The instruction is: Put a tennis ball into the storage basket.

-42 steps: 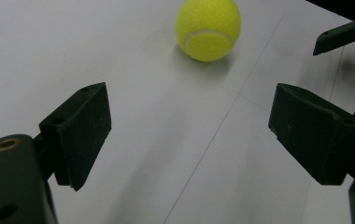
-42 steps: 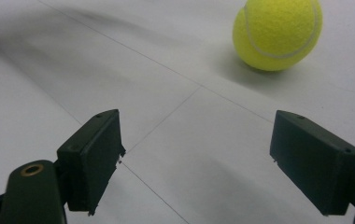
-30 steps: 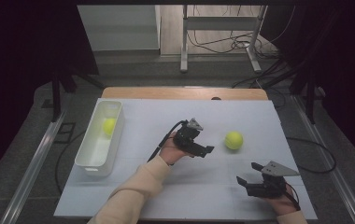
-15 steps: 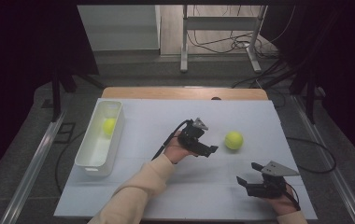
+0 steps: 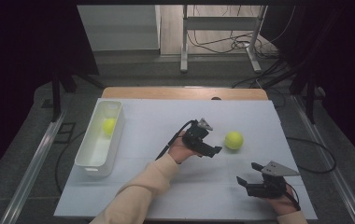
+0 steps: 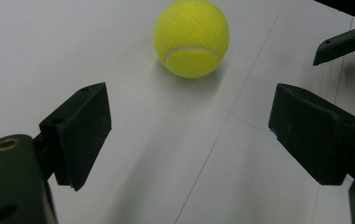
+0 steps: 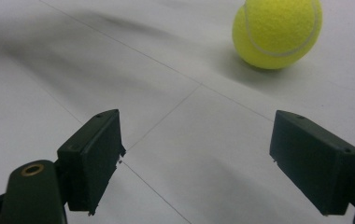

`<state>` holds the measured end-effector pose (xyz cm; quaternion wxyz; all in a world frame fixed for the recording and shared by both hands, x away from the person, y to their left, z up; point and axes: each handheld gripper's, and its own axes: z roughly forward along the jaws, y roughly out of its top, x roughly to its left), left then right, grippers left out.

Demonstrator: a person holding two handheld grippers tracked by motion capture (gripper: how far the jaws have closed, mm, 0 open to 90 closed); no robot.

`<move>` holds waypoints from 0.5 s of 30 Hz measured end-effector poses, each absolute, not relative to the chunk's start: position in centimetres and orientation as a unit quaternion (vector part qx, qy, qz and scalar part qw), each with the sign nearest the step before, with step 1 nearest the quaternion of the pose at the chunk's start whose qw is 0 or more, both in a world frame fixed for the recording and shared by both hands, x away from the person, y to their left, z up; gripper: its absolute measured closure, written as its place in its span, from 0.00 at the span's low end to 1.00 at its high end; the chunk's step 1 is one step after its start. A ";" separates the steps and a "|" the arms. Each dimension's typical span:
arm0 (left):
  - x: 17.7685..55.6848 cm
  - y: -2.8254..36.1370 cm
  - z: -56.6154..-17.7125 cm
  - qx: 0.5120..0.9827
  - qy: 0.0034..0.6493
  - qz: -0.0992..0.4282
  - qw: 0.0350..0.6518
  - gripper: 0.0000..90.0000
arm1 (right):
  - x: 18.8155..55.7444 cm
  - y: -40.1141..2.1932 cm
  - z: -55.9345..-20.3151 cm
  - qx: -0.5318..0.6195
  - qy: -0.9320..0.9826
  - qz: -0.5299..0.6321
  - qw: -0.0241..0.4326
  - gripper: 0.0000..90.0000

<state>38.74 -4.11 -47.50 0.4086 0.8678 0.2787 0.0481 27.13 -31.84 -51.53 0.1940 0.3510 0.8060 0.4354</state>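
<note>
A yellow tennis ball [image 5: 234,140] lies on the white table, right of centre. My left gripper [image 5: 216,150] points at it from the left, a short way off, jaws open and empty; the same ball [image 6: 192,37] lies ahead of those jaws, untouched. Near the front right edge my right gripper [image 5: 245,174] rests low over the table, open with nothing between its jaws, and the ball [image 7: 277,31] shows far up and to the right. A second tennis ball [image 5: 109,126] sits inside the white bin [image 5: 88,159] at the left.
The white bin is long and narrow and stands along the table's left side. A wooden strip [image 5: 185,93] borders the far edge. A jaw tip of the other gripper [image 6: 344,43] pokes in at the upper right of the left gripper view.
My left gripper has edged slightly right toward the loose ball. The right gripper and both balls have stayed put.
</note>
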 end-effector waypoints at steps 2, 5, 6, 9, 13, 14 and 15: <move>38.8 -4.3 -47.6 0.870 0.277 0.048 0.405 0.15 | 27.1 -31.8 -51.5 0.351 0.806 0.435 0.194 0.20; 39.0 -4.6 -47.7 0.872 0.275 0.046 0.403 0.15 | 27.1 -31.8 -51.5 0.351 0.806 0.435 0.194 0.20; 39.0 -4.7 -47.7 0.872 0.275 0.046 0.402 0.15 | 27.1 -31.9 -51.5 0.351 0.806 0.435 0.194 0.20; 39.1 -5.0 -47.9 0.871 0.278 0.042 0.403 0.15 | 27.1 -31.9 -51.5 0.351 0.806 0.435 0.194 0.20; 39.2 -5.2 -48.0 0.873 0.275 0.041 0.400 0.15 | 27.1 -31.9 -51.5 0.350 0.806 0.435 0.194 0.20; 39.3 -5.3 -48.0 0.874 0.274 0.042 0.399 0.15 | 27.1 -31.9 -51.5 0.350 0.806 0.435 0.194 0.20; 39.3 -5.4 -48.1 0.874 0.275 0.041 0.399 0.15 | 27.1 -31.9 -51.5 0.350 0.806 0.435 0.194 0.20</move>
